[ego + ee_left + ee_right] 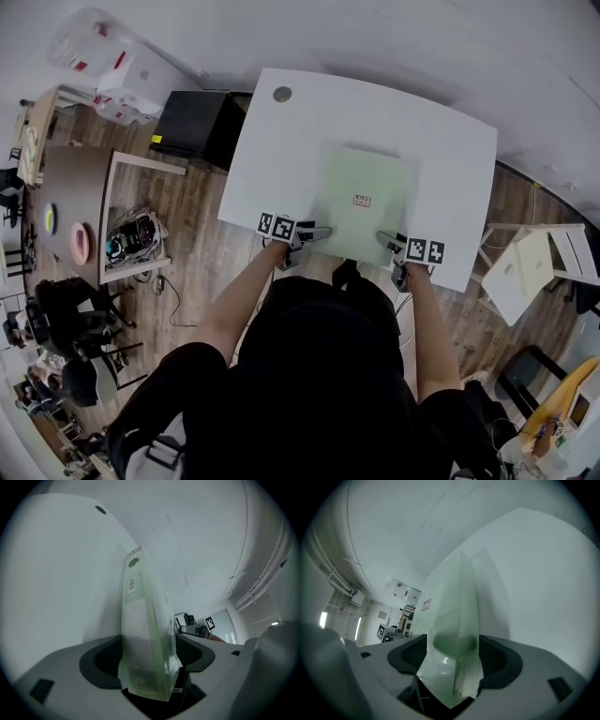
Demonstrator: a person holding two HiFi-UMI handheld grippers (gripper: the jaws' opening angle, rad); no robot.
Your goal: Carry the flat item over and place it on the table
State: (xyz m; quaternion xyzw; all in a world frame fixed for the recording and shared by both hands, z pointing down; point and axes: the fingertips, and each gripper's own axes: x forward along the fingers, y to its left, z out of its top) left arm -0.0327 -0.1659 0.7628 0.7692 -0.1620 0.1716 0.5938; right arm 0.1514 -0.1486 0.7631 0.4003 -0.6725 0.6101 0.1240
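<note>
Flat green bag [361, 192] over white table [450, 159], pinched by left tongs [318, 232] and right tongs [385, 240]

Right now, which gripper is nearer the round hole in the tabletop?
Left. The left gripper clamps the green pouch nearer the hole; the right gripper clamps its other corner.

White table [450, 159], 1 grey round cap [282, 94] near its far corner, pale green flat bag [361, 187] at its middle

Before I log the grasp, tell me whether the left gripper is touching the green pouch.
Touching. In the left gripper view, the left gripper has both jaws pressed against the green pouch.
</note>
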